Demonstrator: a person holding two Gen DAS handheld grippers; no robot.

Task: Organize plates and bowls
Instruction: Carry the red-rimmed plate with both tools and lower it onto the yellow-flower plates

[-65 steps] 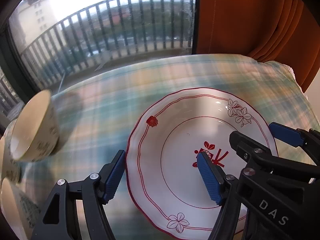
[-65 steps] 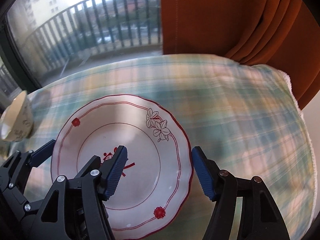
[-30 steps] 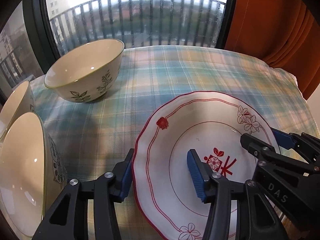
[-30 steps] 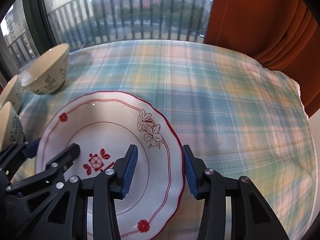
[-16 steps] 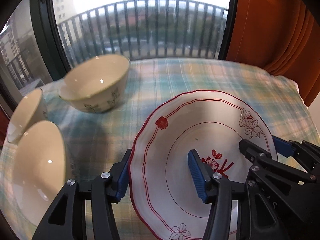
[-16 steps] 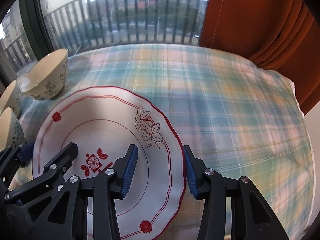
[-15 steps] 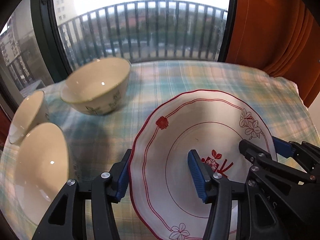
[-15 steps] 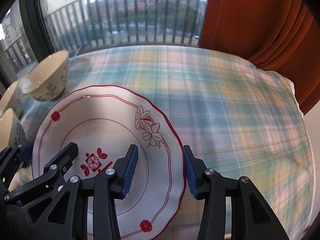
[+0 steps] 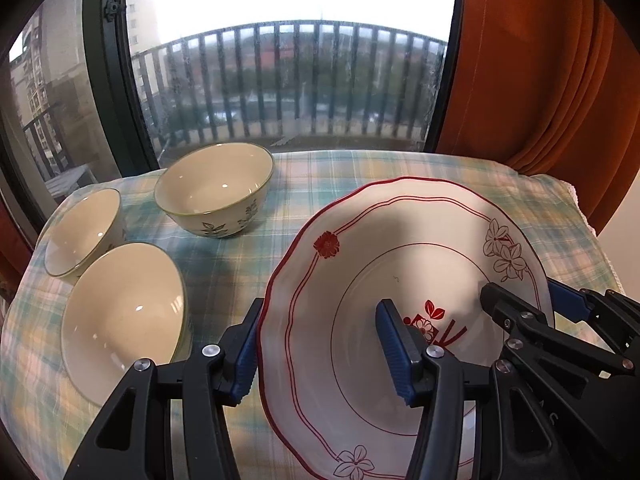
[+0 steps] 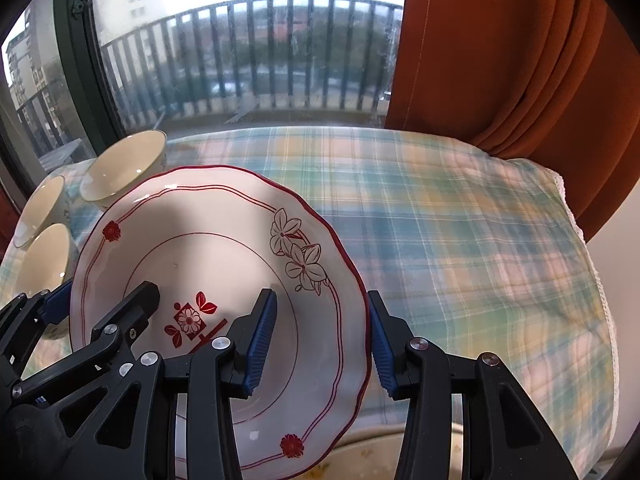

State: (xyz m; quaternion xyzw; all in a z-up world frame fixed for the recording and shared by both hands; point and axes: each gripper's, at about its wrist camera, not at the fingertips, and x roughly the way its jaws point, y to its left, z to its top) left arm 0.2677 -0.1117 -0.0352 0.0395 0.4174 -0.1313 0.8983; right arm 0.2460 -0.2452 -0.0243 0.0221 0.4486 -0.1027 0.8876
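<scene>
A white deep plate with red rim lines and flower prints (image 9: 380, 264) (image 10: 216, 248) is held above the plaid tablecloth between both grippers. My left gripper (image 9: 320, 344) is shut on its left rim, one blue pad outside and one inside. My right gripper (image 10: 320, 340) is shut on its right rim the same way. Three cream bowls with leaf prints stand at the left: a far one (image 9: 214, 188) (image 10: 124, 168), a left one (image 9: 82, 228) and a near one (image 9: 120, 312).
The plaid tablecloth (image 10: 460, 220) covers the table up to the window with balcony railing (image 9: 288, 88). An orange curtain (image 10: 520, 60) hangs at the right. Another pale dish rim (image 10: 372, 448) shows under the plate at the bottom of the right wrist view.
The plate has risen off the cloth with both grippers holding it, and the view has lifted and pulled back. All three bowls now show at the left, standing still.
</scene>
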